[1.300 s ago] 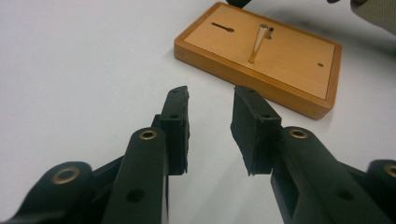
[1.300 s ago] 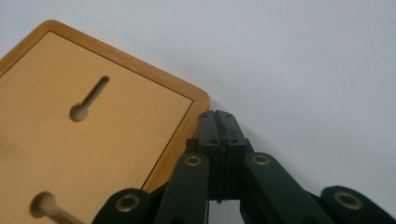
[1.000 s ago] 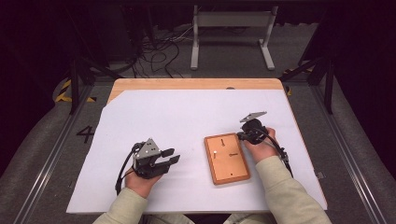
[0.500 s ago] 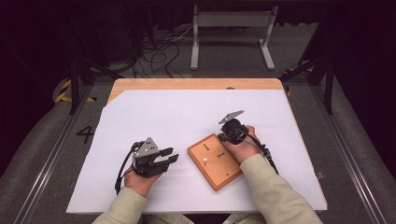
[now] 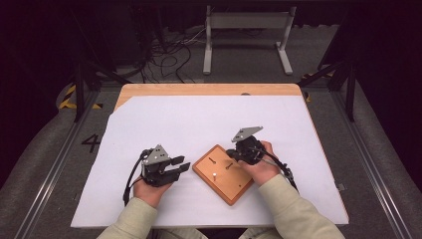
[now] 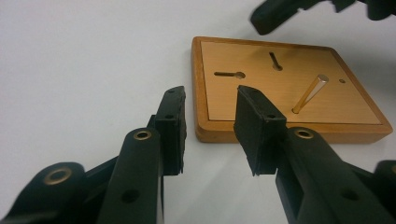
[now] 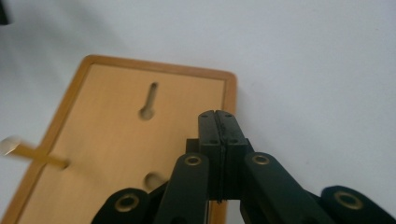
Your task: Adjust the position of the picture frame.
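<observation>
The flat rectangular orange-brown wooden board (image 5: 224, 173), with two keyhole slots and an upright brass pin (image 6: 309, 94), lies skewed on the white-covered table (image 5: 199, 124). It looks rigid and light; its raised rim seems the surest hold. The right tongs (image 5: 238, 155) rest closed and empty on it. The left tongs (image 6: 209, 130) gape beside it. The floor bears a "4" (image 5: 91, 143).
</observation>
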Demonstrator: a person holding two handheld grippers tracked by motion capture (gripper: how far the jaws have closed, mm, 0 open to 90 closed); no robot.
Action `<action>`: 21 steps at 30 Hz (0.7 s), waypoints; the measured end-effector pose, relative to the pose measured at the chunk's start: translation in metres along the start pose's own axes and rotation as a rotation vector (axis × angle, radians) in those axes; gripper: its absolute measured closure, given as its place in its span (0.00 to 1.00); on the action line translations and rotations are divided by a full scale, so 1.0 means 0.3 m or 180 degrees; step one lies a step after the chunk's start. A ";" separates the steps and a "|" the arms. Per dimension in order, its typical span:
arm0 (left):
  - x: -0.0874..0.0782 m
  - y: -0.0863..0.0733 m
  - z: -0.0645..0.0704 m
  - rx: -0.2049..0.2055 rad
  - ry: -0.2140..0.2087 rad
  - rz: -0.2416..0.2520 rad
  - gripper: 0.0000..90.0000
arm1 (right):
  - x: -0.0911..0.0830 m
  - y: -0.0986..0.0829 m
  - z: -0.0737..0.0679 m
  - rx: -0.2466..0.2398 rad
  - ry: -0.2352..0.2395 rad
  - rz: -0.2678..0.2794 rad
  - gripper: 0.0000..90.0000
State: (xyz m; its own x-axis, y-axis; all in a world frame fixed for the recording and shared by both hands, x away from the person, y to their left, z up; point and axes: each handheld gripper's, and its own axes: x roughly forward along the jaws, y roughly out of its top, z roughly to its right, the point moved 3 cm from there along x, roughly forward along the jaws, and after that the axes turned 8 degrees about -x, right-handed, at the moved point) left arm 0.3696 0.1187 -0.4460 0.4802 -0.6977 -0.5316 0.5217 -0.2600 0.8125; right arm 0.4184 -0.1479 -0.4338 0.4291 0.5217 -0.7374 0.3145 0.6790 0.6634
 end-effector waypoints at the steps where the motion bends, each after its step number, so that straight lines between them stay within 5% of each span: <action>1: 0.000 0.001 0.000 0.0002 -0.0004 0.0000 0.71 | -0.014 -0.009 -0.013 -0.0021 0.0037 0.0015 1.00; 11: 0.000 0.001 -0.004 -0.0044 0.0006 -0.0008 0.69 | -0.119 -0.088 -0.157 -0.0081 0.0330 0.0159 1.00; 21: 0.003 0.002 -0.015 -0.0102 0.0089 0.0013 0.62 | -0.125 -0.124 -0.234 -0.0147 0.0536 0.0135 1.00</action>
State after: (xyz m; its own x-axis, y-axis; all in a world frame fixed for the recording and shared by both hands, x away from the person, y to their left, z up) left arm 0.3736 0.1208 -0.4472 0.5017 -0.6796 -0.5351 0.5417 -0.2354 0.8069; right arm 0.3313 -0.1564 -0.4397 0.2921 0.6269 -0.7223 0.2582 0.6755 0.6907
